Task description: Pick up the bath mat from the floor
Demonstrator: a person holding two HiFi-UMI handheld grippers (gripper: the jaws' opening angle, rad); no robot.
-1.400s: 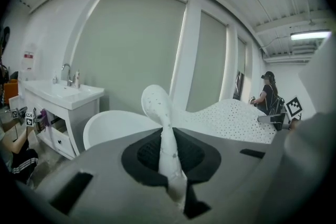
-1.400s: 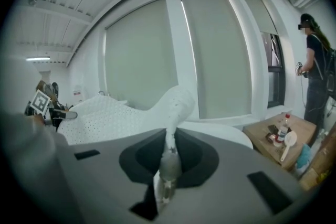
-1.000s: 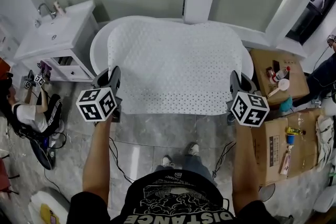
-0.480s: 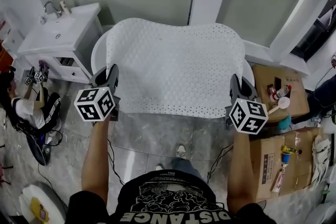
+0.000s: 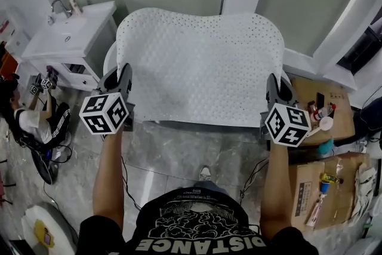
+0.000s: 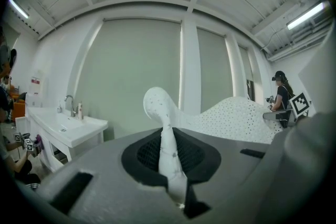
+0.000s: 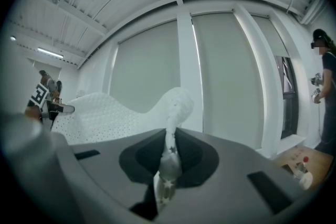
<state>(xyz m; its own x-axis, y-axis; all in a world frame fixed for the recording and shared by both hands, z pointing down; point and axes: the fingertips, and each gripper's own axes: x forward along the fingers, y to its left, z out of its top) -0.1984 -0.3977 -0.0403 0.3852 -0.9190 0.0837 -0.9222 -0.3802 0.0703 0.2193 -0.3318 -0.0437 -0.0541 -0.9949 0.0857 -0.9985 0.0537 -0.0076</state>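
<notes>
A white perforated bath mat hangs stretched between my two grippers, held up in the air in front of the window wall. My left gripper is shut on the mat's near left edge; the left gripper view has the white rubber pinched between its jaws. My right gripper is shut on the near right edge, and the mat's fold sits squeezed between its jaws. The mat hides most of a white bathtub behind it.
A white washbasin cabinet with a tap stands at the left. Cardboard boxes with bottles and small items lie at the right. A person sits on the floor at far left; another person stands at the right. Grey marble floor lies below.
Both grippers have risen and moved forward with the mat. The mat now covers more of the bathtub and reaches higher against the window wall.
</notes>
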